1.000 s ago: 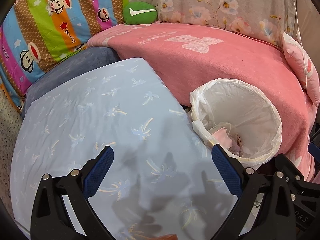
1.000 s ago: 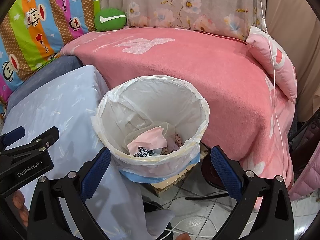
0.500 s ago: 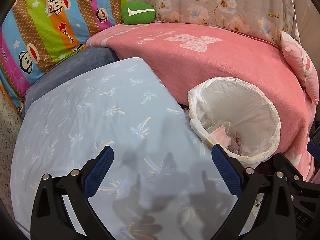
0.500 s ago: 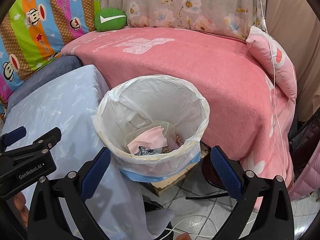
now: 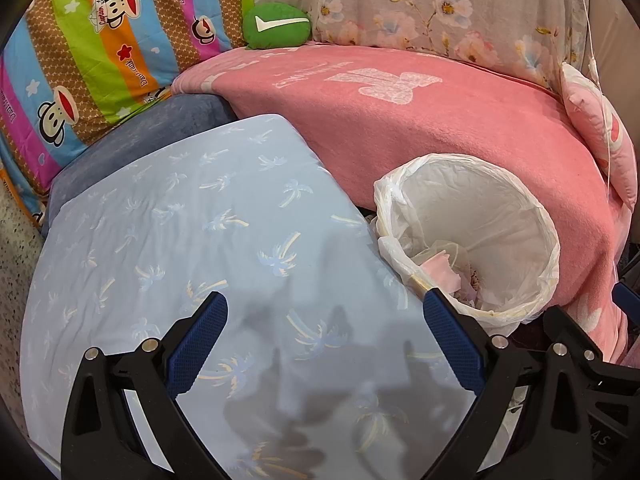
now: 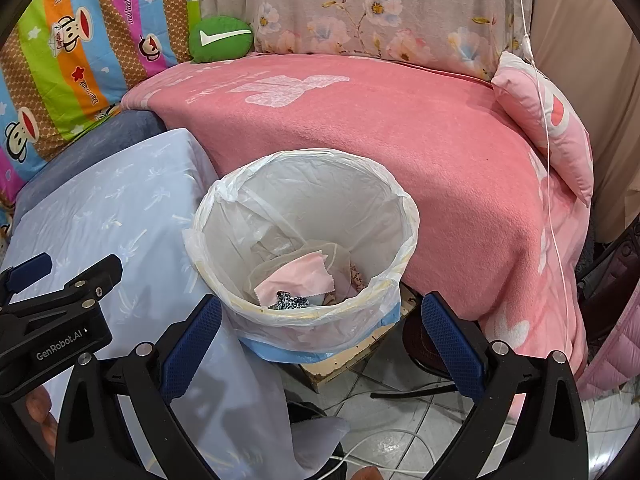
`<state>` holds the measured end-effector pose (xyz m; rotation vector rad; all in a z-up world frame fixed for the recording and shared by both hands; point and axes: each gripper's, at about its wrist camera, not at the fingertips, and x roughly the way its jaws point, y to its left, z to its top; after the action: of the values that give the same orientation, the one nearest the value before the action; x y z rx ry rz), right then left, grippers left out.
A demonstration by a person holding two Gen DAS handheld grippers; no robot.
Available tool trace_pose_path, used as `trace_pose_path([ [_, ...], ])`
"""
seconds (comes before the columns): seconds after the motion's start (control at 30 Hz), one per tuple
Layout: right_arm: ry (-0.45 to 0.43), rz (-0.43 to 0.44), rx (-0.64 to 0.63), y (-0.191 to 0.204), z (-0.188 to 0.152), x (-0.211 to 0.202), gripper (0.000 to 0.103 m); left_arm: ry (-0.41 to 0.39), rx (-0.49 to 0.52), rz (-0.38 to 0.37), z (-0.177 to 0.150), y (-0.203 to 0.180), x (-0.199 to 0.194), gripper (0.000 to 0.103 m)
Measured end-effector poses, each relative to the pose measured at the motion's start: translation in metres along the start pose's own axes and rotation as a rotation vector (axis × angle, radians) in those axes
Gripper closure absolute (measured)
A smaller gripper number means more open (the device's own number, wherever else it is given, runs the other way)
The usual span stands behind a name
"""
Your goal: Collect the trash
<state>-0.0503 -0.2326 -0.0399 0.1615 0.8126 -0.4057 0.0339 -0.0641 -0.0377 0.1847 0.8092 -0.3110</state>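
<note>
A round bin lined with a white plastic bag (image 6: 400,216) stands between the light blue cloth and the pink blanket; it also shows at the right of the left wrist view (image 5: 536,220). Trash lies in its bottom: a pink sheet (image 6: 298,278), a black-and-white patterned scrap (image 6: 290,301) and clear wrap. My right gripper (image 6: 320,328) is open and empty, just in front of and above the bin. My left gripper (image 5: 324,336) is open and empty above the light blue cloth (image 5: 192,232), left of the bin. It also shows at the left edge of the right wrist view.
A pink blanket (image 6: 400,128) covers the bed behind the bin. A green cushion (image 6: 220,38), a striped monkey-print cover (image 5: 80,60) and a pink pillow (image 6: 552,120) lie around. A white cable (image 6: 544,128) hangs at right. Tiled floor with cords (image 6: 400,432) lies below the bin.
The left wrist view has shifted slightly, so the bin sits a little further from the left gripper's right finger. The right gripper has hardly moved. Both stay open and empty.
</note>
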Motion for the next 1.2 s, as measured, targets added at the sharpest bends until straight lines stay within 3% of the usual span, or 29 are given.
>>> trace_pose_path([
  [1.2,-0.002,0.0,0.0,0.0,0.0003,-0.0003,0.005,0.004,0.004,0.001,-0.0021,-0.0011,0.0002,0.009],
])
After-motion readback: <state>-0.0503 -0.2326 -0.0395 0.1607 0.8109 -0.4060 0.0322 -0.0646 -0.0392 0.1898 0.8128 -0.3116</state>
